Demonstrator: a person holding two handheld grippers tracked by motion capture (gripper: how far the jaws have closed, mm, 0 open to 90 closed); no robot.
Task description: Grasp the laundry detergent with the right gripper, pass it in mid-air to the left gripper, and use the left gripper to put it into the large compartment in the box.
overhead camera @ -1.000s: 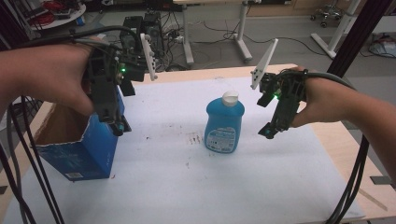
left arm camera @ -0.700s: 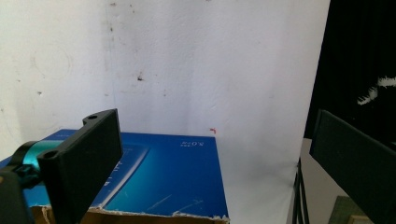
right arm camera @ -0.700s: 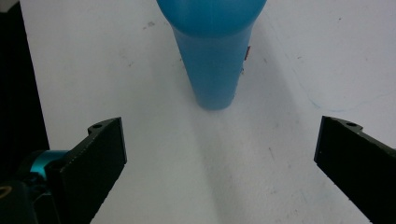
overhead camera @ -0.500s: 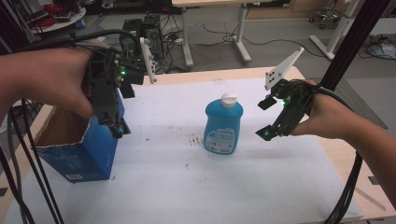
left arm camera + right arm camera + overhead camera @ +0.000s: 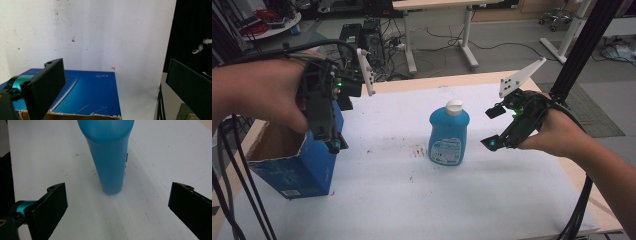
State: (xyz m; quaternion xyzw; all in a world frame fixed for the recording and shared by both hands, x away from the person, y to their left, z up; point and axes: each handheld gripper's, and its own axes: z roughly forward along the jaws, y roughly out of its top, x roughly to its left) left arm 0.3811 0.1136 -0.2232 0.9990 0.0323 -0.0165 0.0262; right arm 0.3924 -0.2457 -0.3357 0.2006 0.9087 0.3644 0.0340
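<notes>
Both grippers black: left gripper (image 5: 333, 144), right gripper (image 5: 490, 128); green LEDs, white perforated plates, black cables trailing.

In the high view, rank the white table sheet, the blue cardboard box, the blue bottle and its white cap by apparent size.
1. White table sheet
2. Blue cardboard box with the torn open top, though it sits nearer the camera than the bottle
3. Blue plastic bottle
4. Bottle's white cap

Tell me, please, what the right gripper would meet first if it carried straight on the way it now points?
Most likely the blue bottle: in the right gripper view it stands upright, centred between the open jaws of the right gripper, with bare white table in between. How far off it stands is hard to judge.
</notes>
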